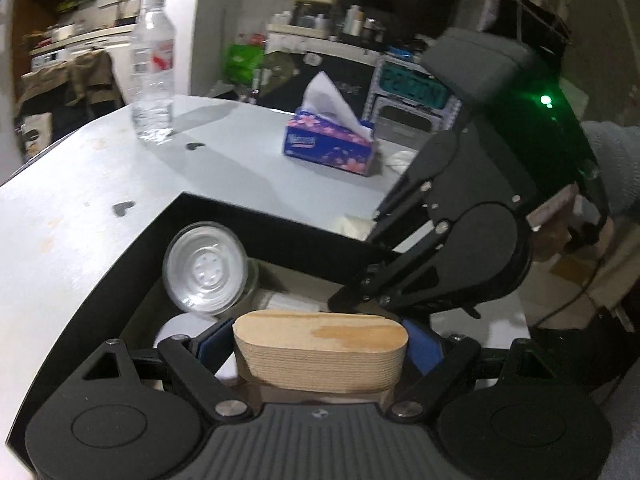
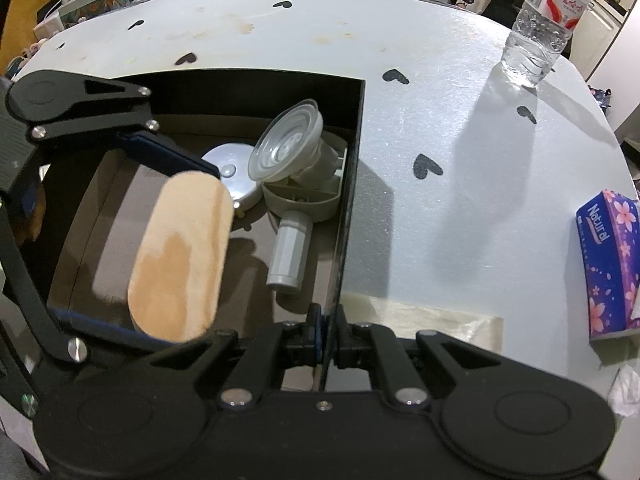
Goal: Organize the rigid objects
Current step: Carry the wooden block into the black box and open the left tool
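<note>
White tabletop [image 2: 460, 120] carries a black box [image 2: 352, 184]. We judge our right gripper [image 2: 329, 334] pinches its wall to steady it while our wide-spread left gripper [image 1: 320, 344] holds the wooden block [image 2: 180, 256] above the interior.

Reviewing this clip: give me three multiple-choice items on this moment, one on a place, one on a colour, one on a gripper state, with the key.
1. Where does the water bottle stand?
A. in the black box
B. on the white table
C. on the tissue box

2. What colour is the tissue box?
A. green
B. plain white
C. purple-blue with pink flowers

3. What is the left hand-held gripper doing?
A. holding the wooden block
B. clamped shut on nothing
C. holding the bottle

Key: B, it stands upright on the table; C, its printed sides show that; A, the wooden block sits between its fingers over the black box.
</note>
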Demonstrator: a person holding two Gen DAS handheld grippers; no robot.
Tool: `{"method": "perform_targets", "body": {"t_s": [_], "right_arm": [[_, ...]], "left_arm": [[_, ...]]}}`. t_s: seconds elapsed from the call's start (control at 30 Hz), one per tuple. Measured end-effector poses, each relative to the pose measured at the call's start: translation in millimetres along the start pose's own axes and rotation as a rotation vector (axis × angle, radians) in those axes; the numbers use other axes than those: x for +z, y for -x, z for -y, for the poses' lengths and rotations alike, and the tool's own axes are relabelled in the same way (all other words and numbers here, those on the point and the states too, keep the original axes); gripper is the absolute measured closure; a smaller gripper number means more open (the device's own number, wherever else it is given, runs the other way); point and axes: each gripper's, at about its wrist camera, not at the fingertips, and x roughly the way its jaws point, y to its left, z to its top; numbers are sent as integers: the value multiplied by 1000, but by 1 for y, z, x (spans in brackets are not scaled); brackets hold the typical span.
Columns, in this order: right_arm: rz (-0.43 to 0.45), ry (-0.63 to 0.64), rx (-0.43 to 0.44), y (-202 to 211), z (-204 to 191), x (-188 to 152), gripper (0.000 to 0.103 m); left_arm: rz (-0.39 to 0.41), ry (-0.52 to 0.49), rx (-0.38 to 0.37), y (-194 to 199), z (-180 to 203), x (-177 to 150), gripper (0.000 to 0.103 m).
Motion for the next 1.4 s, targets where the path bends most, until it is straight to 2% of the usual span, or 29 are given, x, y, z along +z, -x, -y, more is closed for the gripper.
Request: {"method": "perform_targets", "body": {"t_s": [0.17, 0.33, 0.53, 0.67, 0.77, 0.83, 0.87, 0.97, 1.03, 1.1, 1.23, 1.4], "right_arm": [[0, 1, 0, 0, -1, 0, 96], [0, -1, 0, 1, -1, 0, 96], [2, -2, -1, 1, -2, 0, 96], [1, -2, -1, 1, -2, 0, 96], [1, -2, -1, 1, -2, 0, 96], [1, -2, -1, 1, -2, 0, 96], [1, -3, -1, 1, -2, 0, 96], [1, -3, 0, 2, -2, 0, 96], [1, -2, 1, 2, -1, 0, 96], [1, -3, 2, 2, -1, 0, 96], [2, -5, 2, 2, -1, 0, 96], [4, -5, 4, 2, -1, 0, 96]], "left_arm": [[-35, 10, 3, -8, -1, 1, 13], [-4, 33, 7, 2, -2, 0, 6], [5, 36, 35, 16, -1, -4, 6], [-23, 28, 70, 24, -2, -6, 8], [-79, 13, 134, 27, -6, -7, 23], [-140, -12, 179, 25, -6, -6, 42], [-173, -37, 190, 23, -5, -7, 46], [-236, -110, 154, 18, 0, -9, 57], [-267, -131, 99, 14, 4, -8, 74], [-290, -129, 71, 9, 5, -5, 82], [-325, -92, 86, -6, 0, -1, 82], [-297, -14, 61, -14, -9, 5, 82]]}}
